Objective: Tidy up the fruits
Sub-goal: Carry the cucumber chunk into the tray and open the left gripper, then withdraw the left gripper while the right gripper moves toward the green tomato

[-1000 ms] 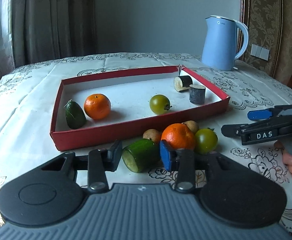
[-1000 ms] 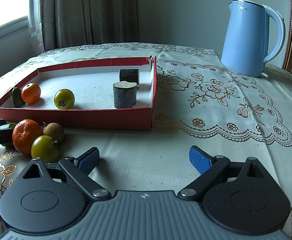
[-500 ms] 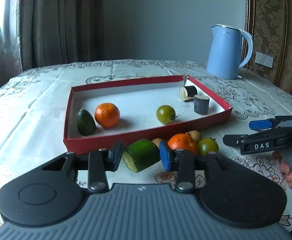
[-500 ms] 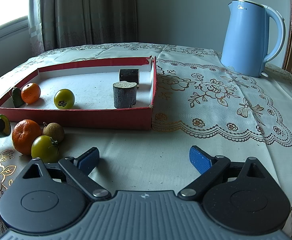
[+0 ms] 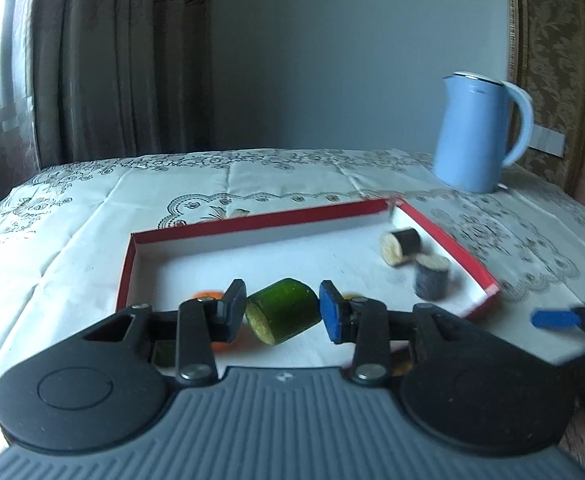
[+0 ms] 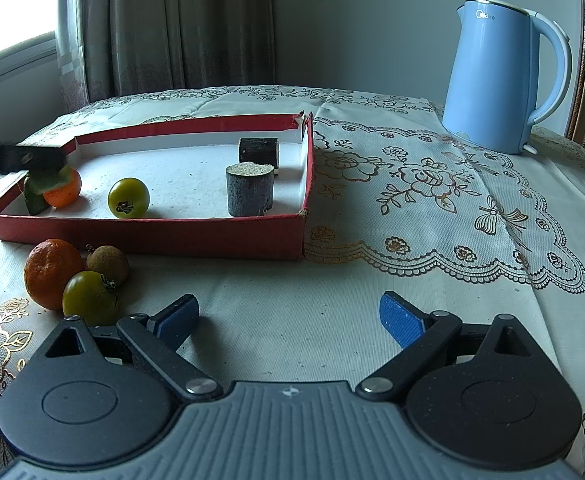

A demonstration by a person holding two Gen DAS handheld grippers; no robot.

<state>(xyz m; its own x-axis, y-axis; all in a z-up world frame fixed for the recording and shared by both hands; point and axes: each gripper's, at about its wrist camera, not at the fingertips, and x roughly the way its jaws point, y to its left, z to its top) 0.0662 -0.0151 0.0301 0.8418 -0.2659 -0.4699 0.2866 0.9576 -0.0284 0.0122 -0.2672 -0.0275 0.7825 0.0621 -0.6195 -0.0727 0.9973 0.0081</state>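
Currently the left gripper [image 5: 283, 309] is pinching a cut green cucumber piece [image 5: 282, 311] between its pads, holding it clear above the near edge of the red tray [image 5: 252, 220]. Inside that tray, ahead and to the right of the left gripper, two dark cut eggplant chunks [image 5: 432, 276] are sitting, one lying on its side, one upright.

The right gripper [image 6: 288, 318] is hovering low over the tablecloth [image 6: 432, 208] with its jaws spread wide and nothing between them. Just beside its left finger a green tomato [image 6: 88, 298], an orange [image 6: 50, 272] and a small brown fruit [image 6: 106, 264] are clustering together on the cloth, touching one another, outside the tray's near wall. Further ahead and left, within the tray, a second green tomato [image 6: 128, 198] is resting alone; a second orange [image 6: 64, 188] and a dark green piece [image 6: 34, 200] are lying in the left corner, partly covered by the left gripper's blurred finger.

Surface: a table dressed in a cream cloth with printed lace and gold floral borders. Far ahead to the right, a pale blue kettle [image 6: 500, 76] is standing on it, well apart from the tray. Room: a grey wall behind, brown patterned curtains [image 6: 172, 28] hanging at the left beside a bright window [image 6: 8, 12].
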